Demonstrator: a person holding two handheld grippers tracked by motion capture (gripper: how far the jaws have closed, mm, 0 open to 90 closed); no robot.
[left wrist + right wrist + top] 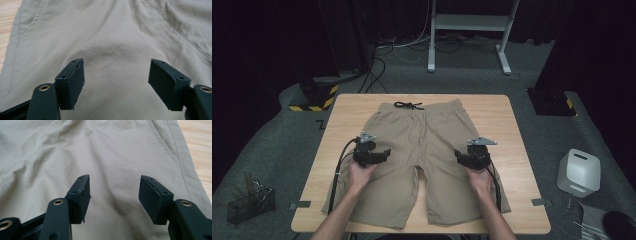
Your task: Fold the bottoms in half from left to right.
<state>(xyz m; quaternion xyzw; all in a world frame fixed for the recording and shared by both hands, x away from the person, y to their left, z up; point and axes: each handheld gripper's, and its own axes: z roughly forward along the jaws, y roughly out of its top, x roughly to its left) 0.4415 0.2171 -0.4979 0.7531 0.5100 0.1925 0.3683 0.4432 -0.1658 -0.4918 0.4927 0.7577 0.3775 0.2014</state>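
A pair of khaki shorts (417, 150) lies flat on the wooden table (507, 115), waistband and black drawstring (408, 105) at the far end, legs toward the person. My left gripper (382, 155) hovers over the left leg, jaws wide apart, nothing between them; beneath it the fabric (115, 50) is lightly wrinkled. Over the right leg my right gripper (460, 156) stands open too, with bare cloth (112, 165) between its jaws and the shorts' side seam (180, 162) near the table edge.
A white box-like device (578, 172) sits on the floor at the right. At the left stands a black wire basket (249, 200). A white desk frame (472, 30) and cables lie beyond the table. Tape marks (539, 202) sit at the front corners.
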